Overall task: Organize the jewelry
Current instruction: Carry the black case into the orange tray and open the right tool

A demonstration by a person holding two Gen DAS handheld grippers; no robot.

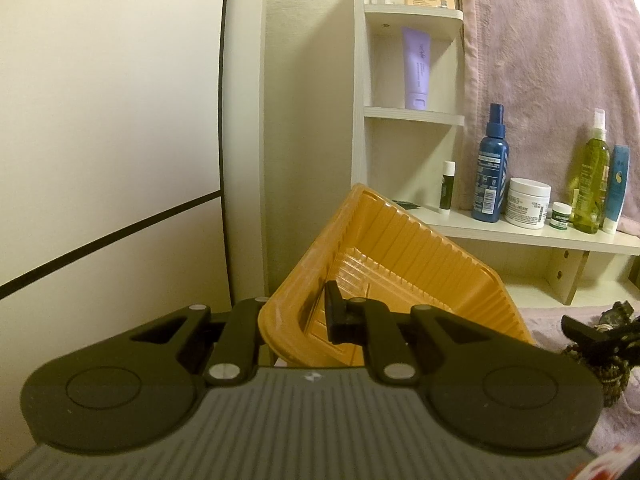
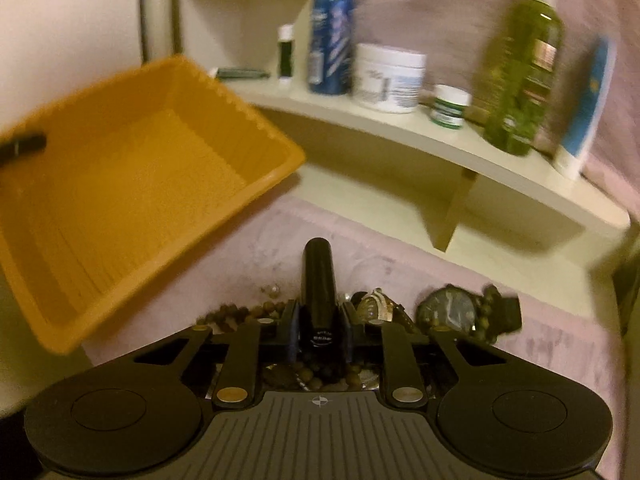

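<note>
Jewelry [image 2: 452, 312] lay on the near cloth; your right hand-held gripper [image 2: 318, 334] clamped what looked like a black tube, while your left hand-held gripper [image 1: 296, 316] pinched the tilted orange tray [image 1: 400, 248], which could slip.

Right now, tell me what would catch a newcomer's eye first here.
The ribbed orange plastic tray, tilted in the air at left, with the left gripper clamped on its rim. Next, the right gripper shut on a black cylindrical tube above beaded jewelry and a dark wristwatch on pink cloth.
</note>
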